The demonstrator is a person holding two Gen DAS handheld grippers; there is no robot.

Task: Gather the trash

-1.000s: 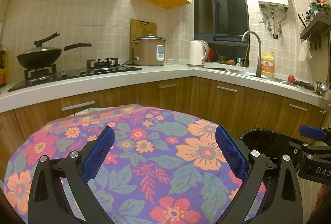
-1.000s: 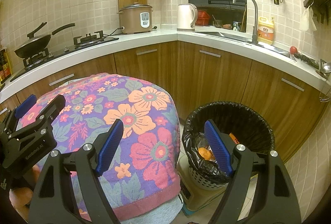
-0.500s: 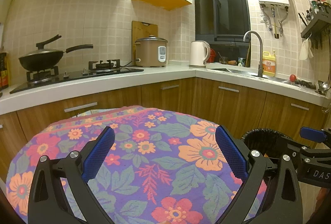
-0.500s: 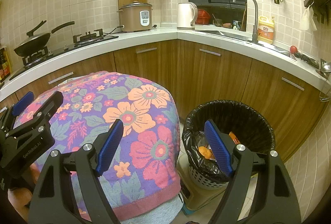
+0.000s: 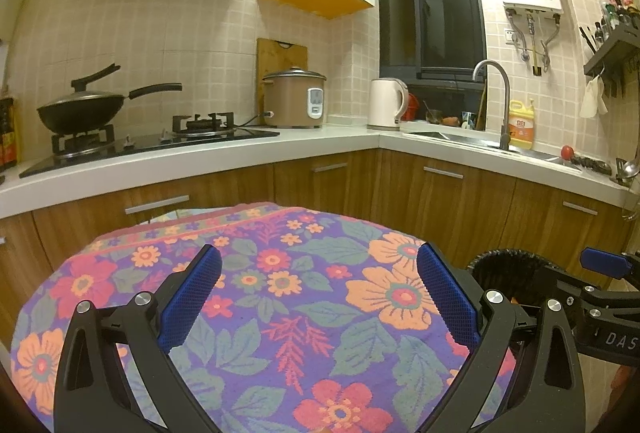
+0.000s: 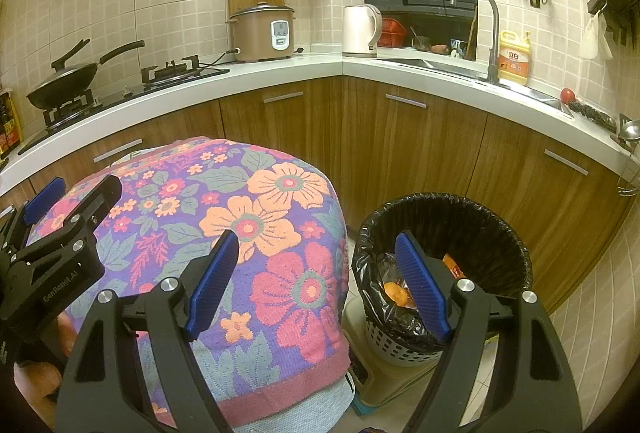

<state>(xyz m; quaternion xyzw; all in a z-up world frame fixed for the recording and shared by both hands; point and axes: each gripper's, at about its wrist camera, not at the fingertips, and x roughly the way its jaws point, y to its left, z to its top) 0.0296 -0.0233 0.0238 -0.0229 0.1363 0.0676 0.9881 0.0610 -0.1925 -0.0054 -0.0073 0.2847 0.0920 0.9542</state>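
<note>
Left gripper (image 5: 318, 297) and right gripper (image 6: 316, 283): ribbed blue pads spread apart, nothing held. Orange trash (image 6: 394, 291) lies inside round bin (image 6: 496, 233) with crinkled black liner, beside floral woven cloth (image 6: 240, 233)

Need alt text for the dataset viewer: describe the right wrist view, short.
The open right gripper hangs empty above a floral cloth-covered table and a black-lined trash bin that holds orange scraps. The left gripper shows at the left edge, and a kitchen counter with a rice cooker and kettle runs behind.
</note>
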